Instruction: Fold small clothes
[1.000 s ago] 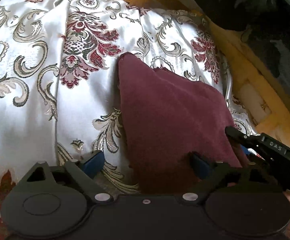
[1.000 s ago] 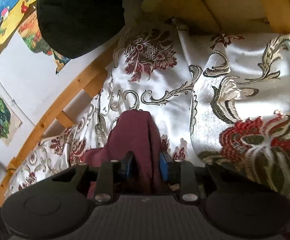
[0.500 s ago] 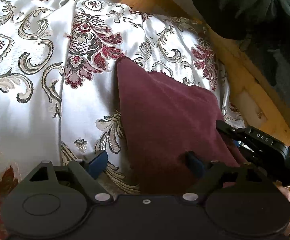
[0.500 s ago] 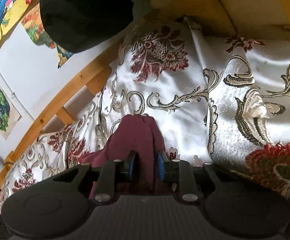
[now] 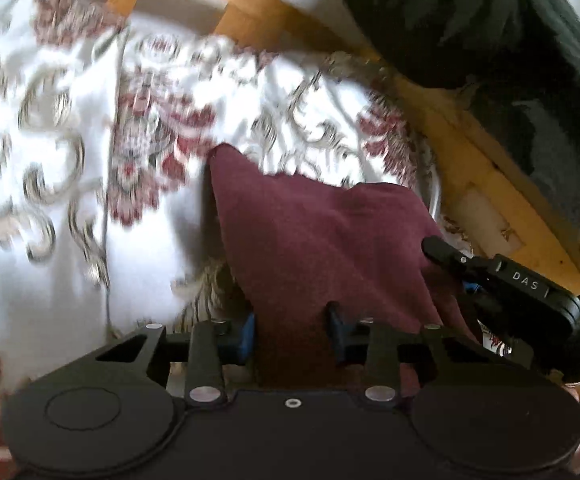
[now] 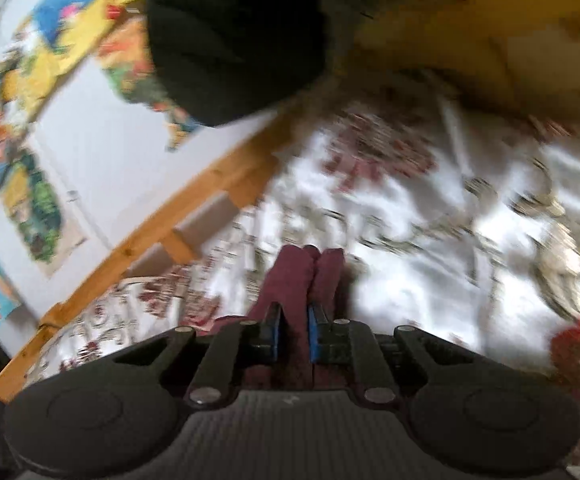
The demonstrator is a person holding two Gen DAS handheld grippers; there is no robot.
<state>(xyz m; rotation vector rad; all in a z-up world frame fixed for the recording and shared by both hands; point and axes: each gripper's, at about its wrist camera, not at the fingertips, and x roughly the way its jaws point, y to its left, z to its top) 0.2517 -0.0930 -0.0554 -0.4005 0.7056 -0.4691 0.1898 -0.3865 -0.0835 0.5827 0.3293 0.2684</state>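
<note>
Where it lies on the white satin bedspread (image 5: 158, 280) patterned with dark red flowers and grey scrolls, the maroon garment (image 5: 314, 240) is gathered at its near end and taken up by both tools at once. In the left wrist view its far corner comes to a point out on the spread, while the near part runs back between the blue pads of the left gripper (image 5: 292, 336). Those jaws have just been closing, and the pads now press on the cloth from either side, with a broad band of fabric between them. The right gripper (image 5: 490, 276) shows at the right of that same view, a black arm marked "DAS" reaching into the garment's right edge. Seen from its own camera, the right gripper (image 6: 292, 332) has its jaws drawn nearly together, just closed further, pinching a narrow bunch of the maroon fabric that stands up in two folds beyond the pads. Beyond the spread runs a pale wooden frame (image 5: 462, 136) with short crosspieces. A dark bundle of cloth (image 6: 234, 36) rests over the frame at the far side. Behind it is a light wall hung with bright coloured pictures (image 6: 30, 92). Both views are blurred.
</note>
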